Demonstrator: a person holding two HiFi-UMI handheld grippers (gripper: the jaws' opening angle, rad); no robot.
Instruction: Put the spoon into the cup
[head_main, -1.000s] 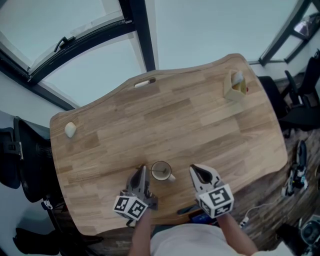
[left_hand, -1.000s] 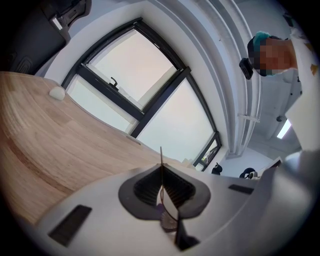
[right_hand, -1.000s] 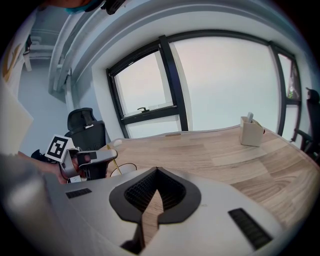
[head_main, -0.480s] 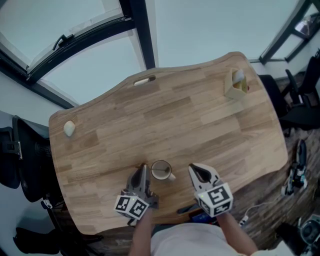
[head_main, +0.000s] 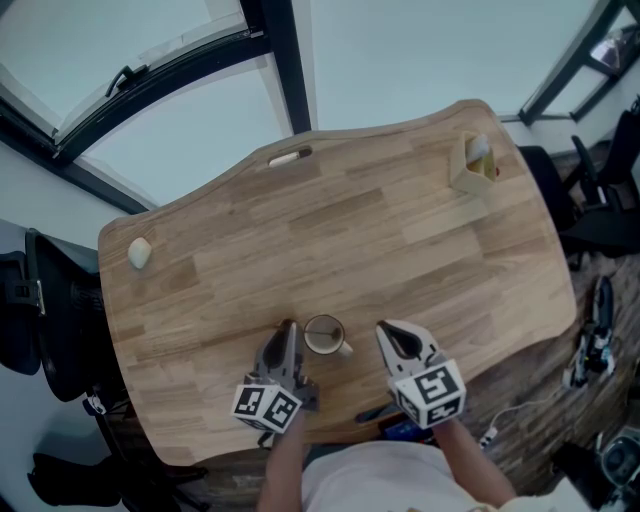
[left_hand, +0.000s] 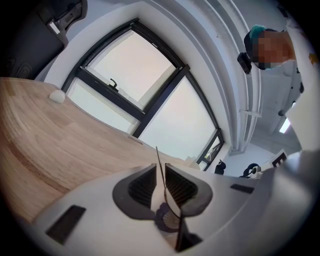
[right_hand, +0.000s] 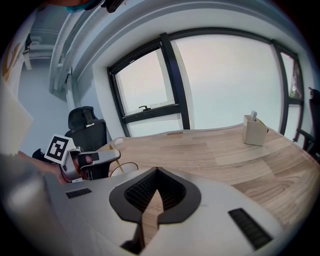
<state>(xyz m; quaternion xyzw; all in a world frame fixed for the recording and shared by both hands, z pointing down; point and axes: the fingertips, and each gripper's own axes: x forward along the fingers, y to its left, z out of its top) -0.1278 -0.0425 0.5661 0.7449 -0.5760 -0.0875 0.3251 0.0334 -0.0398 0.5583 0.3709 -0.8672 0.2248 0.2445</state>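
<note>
A small cup stands near the table's front edge, between my two grippers. My left gripper is just left of it, tips at the rim. In the left gripper view a thin spoon shows edge-on between the jaws. They have just been opening, and a slim gap shows beside the spoon, so the left gripper is open. In the right gripper view the golden spoon handle slants down into the cup. My right gripper waits right of the cup, its tips shut and empty.
A beige holder stands at the table's far right corner. A small white lump lies near the left edge, and a flat pale object at the far edge. Dark office chairs flank the table, and cables lie on the floor at right.
</note>
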